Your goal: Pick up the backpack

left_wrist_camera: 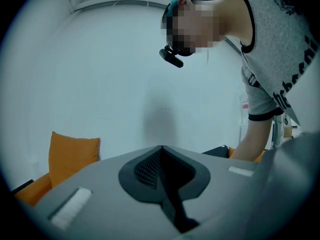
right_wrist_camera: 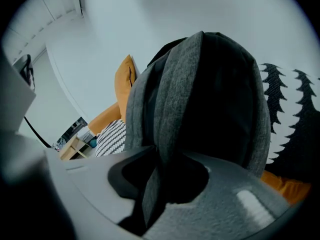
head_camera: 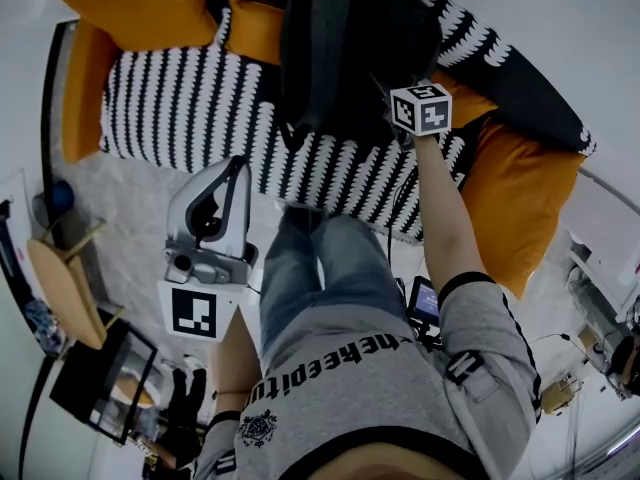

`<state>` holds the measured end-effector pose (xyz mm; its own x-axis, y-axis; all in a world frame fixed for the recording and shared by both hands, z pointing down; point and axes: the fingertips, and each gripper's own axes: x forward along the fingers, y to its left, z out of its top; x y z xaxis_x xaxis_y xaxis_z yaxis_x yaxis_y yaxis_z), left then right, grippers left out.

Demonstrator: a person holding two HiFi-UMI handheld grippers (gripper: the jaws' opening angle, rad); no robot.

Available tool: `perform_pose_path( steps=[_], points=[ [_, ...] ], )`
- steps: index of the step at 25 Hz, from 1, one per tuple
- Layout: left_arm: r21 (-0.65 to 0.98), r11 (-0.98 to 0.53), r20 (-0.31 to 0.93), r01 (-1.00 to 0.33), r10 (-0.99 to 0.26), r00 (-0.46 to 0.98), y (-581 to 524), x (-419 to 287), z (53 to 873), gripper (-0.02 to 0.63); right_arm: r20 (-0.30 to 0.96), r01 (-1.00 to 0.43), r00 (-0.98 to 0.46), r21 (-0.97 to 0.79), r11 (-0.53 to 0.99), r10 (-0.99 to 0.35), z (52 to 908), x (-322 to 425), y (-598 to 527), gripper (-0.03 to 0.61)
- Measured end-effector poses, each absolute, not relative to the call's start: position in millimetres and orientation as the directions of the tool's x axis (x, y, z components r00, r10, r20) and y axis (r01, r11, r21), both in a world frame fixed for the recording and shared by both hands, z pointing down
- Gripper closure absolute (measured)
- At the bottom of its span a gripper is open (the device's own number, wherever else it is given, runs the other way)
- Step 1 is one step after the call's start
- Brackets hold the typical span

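Fingers [right_wrist_camera: 220, 204] of the right gripper [right_wrist_camera: 152, 156] clamp the backpack [right_wrist_camera: 210, 94] strap; left gripper [left_wrist_camera: 161, 151] fingers meet, empty.

Grey T-shirt [head_camera: 400, 368], black lettering, black-banded sleeves; blue jeans [head_camera: 320, 268]. Left gripper [head_camera: 228, 173]: grey shell, dark mesh fingers [left_wrist_camera: 142, 166]; at its 6 o'clock, white marker cube [head_camera: 197, 311], black squares

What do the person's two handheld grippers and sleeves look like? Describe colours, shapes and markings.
The left gripper and right gripper share one design: smooth light-grey shells around a black jaw recess, each carrying a white cube printed with black square markers. The person wears a grey short-sleeved T-shirt with black-banded cuffs and black lettering.
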<state>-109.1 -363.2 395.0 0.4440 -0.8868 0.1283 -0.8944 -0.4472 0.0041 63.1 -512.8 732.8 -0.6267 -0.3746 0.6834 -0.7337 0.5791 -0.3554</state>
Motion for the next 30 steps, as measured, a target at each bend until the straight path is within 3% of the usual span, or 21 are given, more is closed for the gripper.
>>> perform_pose_path(
  steps=[4, 30],
  points=[
    [-0.002, -0.454, 0.120, -0.891, -0.884, 0.451, -361, -107, 391, 0.597, 0.651, -0.722, -0.648, -0.362, 0.589, -0.395, 715, 58, -503, 0.549],
    [-0.055, -0.489, -0.052, -0.871, -0.870, 0.491, -317, -128, 312, 0.597, 0.357, -0.760, -0.634, -0.121, 0.639, -0.686, 497, 42, -464, 0.552]
  ],
)
